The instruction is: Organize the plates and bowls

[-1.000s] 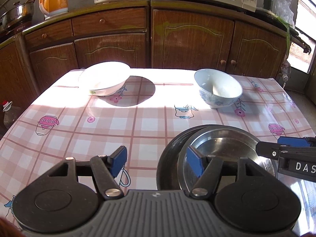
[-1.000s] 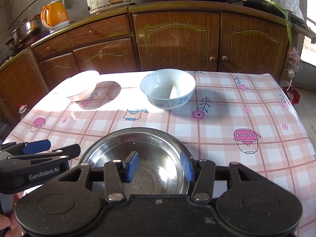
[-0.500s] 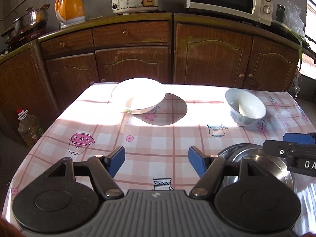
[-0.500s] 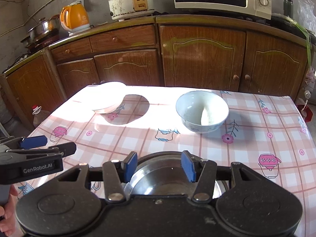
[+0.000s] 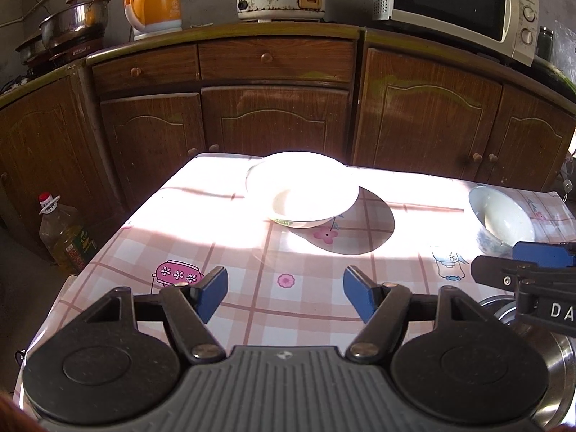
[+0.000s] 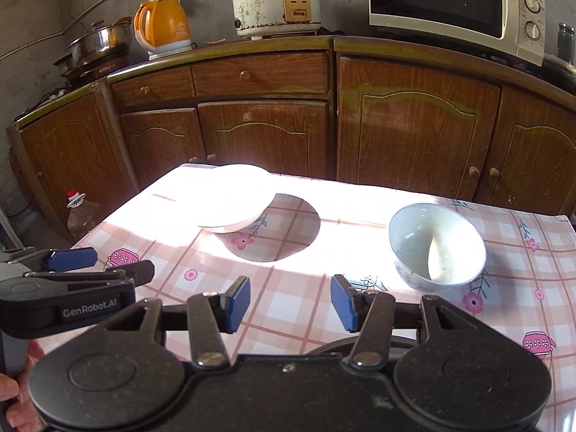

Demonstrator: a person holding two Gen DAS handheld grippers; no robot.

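Both jaws agape and empty; steel plates (image 5: 561,367) mostly hidden behind right gripper (image 5: 518,270).

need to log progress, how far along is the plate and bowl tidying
Looks done: steel dishes sit nested at the near edge. In hand: nothing; the left tongs and right tongs are both open and empty. Left: the wide white bowl and the blue-patterned bowl stand apart on the table, unstacked.

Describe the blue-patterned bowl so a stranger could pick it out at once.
Start at the checked tablecloth in front of the wooden cabinets. Two bowls stand there; take the right one, below the microwave. The blue-patterned bowl is deeper, unlike the wide white bowl in sunlight.
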